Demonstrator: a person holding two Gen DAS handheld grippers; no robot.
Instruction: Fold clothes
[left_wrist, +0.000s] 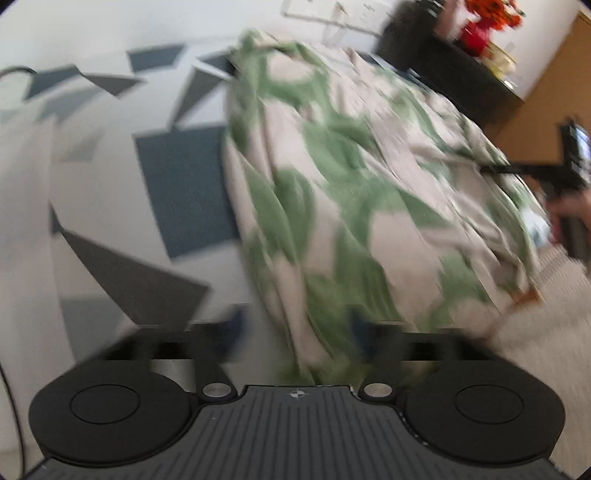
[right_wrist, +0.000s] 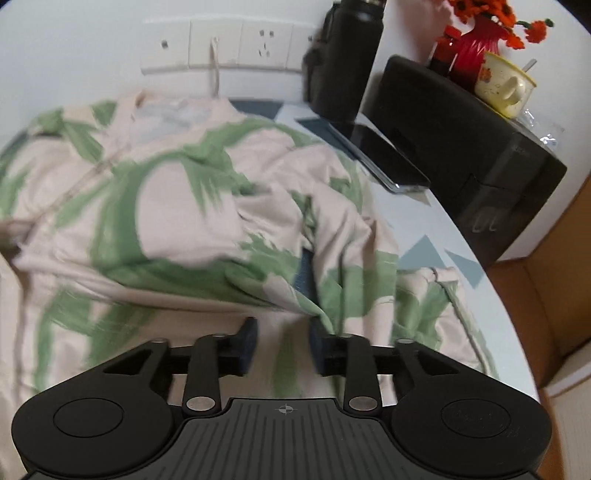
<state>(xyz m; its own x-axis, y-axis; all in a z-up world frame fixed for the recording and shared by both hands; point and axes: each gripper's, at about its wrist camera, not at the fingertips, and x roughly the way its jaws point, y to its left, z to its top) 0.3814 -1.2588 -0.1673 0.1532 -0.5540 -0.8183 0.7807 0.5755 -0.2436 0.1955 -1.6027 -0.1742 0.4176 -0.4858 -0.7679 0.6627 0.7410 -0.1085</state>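
one garment (right_wrist: 192, 206) lies on one table (right_wrist: 480, 295), a cream shirt with green leaf patches, rumpled and partly folded over itself, a sleeve trailing toward the table's edge. two grippers are out. the right gripper (right_wrist: 282, 343) hangs just above the shirt's near hem with its fingers (right_wrist: 246, 339) parted and nothing pinched between them. the left gripper (left_wrist: 295, 343) is blurred; its fingers stand wide apart with cloth bunched in the gap, pads not pressing it. one bottle (right_wrist: 347, 62), one black box (right_wrist: 461, 147) and one mug (right_wrist: 504, 86) stand behind.
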